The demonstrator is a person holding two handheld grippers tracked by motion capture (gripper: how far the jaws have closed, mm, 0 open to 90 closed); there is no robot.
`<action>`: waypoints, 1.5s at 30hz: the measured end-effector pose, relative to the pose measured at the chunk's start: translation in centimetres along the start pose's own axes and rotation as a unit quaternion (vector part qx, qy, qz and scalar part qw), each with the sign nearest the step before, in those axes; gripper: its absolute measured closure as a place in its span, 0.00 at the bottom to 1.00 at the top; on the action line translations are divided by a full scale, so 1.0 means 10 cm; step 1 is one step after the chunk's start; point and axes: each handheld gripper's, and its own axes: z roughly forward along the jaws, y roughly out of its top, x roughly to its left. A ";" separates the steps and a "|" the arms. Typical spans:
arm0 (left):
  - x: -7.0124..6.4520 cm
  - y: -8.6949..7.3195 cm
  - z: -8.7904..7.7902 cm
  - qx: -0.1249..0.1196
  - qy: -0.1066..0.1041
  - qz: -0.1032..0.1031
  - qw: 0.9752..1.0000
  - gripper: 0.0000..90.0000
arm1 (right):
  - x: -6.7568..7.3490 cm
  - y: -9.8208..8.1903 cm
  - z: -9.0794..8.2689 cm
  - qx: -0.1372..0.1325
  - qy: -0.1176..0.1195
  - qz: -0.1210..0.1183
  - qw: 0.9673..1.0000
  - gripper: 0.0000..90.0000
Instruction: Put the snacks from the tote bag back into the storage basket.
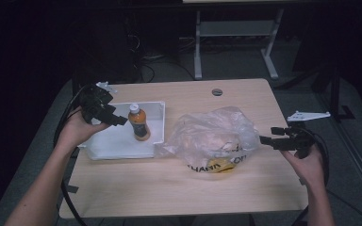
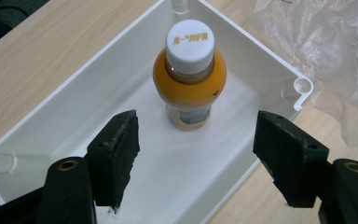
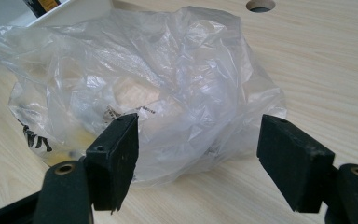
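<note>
- A person at a pale wood-grain worktop holds a black two-jaw gripper in each hand, seen from above.
- The left gripper hangs over the left rim of a white tray, jaws spread wide with nothing between them; its own view looks down between the rough black pads into the tray.
- A bottle stands upright in the tray, just ahead of the left gripper and apart from it; in the left gripper view the bottle sits centred between the two jaws but beyond their tips.
- The bottle is clear plastic, rounded at the shoulder, filled with orange liquid and topped by a white screw cap printed with gold characters.
- The tray is smooth, hard white plastic, rectangular, with low straight walls and small round posts at the corners.
- A bag of thin, crinkled, translucent plastic lies in a loose mound on the worktop just right of the tray, with dark lettering and a yellow patch low on its near side.
- The right gripper is held at the bag's right edge, jaws spread wide and gripping nothing; whether the tips touch the film cannot be told.
- In the right gripper view the bag bulges between and beyond the open pads.
</note>
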 end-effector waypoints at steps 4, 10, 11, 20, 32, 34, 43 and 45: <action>-0.01 -0.06 0.00 -0.002 0.000 -0.003 1.000 0.33 | 0.00 -0.01 0.00 0.000 0.000 0.000 1.000 0.32; -0.03 -0.13 0.00 0.000 0.002 0.000 1.000 0.32 | 0.00 -0.01 -0.01 0.000 -0.001 0.000 1.000 0.32; -0.03 -0.13 0.00 0.000 0.002 0.000 1.000 0.32 | 0.01 -0.01 -0.01 0.000 -0.001 0.001 1.000 0.32; -0.06 -0.29 0.05 -0.007 -0.002 -0.003 1.000 0.31 | 0.01 -0.01 -0.01 0.001 -0.001 0.001 1.000 0.32; -0.08 -0.47 0.15 -0.011 -0.014 -0.015 1.000 0.31 | 0.00 -0.03 -0.02 0.001 -0.002 0.006 1.000 0.32; -0.08 -0.50 0.17 -0.011 -0.016 -0.015 1.000 0.31 | 0.00 -0.04 -0.02 0.002 -0.003 0.006 1.000 0.32; -0.10 -0.62 0.19 -0.018 -0.015 -0.020 1.000 0.31 | -0.01 -0.04 -0.02 0.001 -0.003 0.004 1.000 0.32; -0.11 -0.66 0.22 -0.017 -0.012 -0.024 0.999 0.31 | -0.01 -0.04 -0.03 0.002 -0.003 0.008 1.000 0.32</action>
